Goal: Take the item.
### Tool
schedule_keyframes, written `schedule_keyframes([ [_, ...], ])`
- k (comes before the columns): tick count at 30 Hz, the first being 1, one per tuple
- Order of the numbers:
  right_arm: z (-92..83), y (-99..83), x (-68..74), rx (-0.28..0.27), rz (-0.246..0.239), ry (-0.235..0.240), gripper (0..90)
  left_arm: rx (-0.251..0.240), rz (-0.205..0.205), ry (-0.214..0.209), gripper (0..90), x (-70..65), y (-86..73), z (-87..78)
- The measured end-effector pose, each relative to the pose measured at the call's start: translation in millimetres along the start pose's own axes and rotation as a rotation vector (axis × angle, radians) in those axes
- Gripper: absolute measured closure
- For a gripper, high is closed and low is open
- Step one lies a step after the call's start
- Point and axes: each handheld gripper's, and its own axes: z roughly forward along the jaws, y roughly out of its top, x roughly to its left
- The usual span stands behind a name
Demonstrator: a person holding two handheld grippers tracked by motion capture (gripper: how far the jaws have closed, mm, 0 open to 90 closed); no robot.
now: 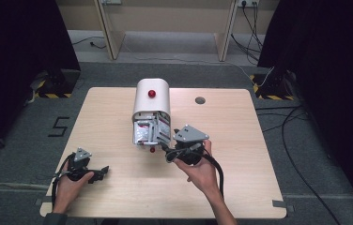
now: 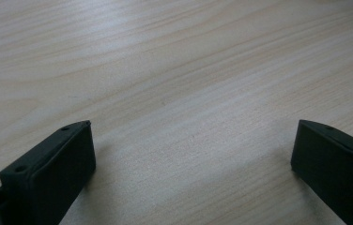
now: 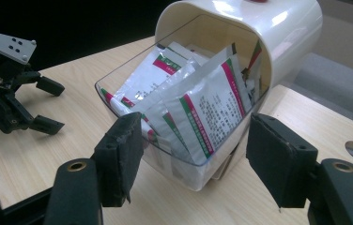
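My right gripper is spread wide, its jaws standing either side of the clear drawer at the centre of the right gripper view, not touching it. The drawer is tipped open out of a white dispenser with a red knob, which sits just above the middle of the high view. White sachets with red and green stripes stand packed in the drawer. My left gripper rests low at the lower left of the high view, also released, with bare wooden table between its jaws. A round hole lies in the table at the upper right.
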Motion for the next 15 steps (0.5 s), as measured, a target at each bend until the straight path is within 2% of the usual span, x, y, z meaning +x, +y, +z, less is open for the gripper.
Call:
schedule_keyframes([
  [15,22.0,13.8,7.6,0.022,-0.03,-0.003,38.6,0.0,0.0,0.0,0.0,0.0,0.0,0.0],
])
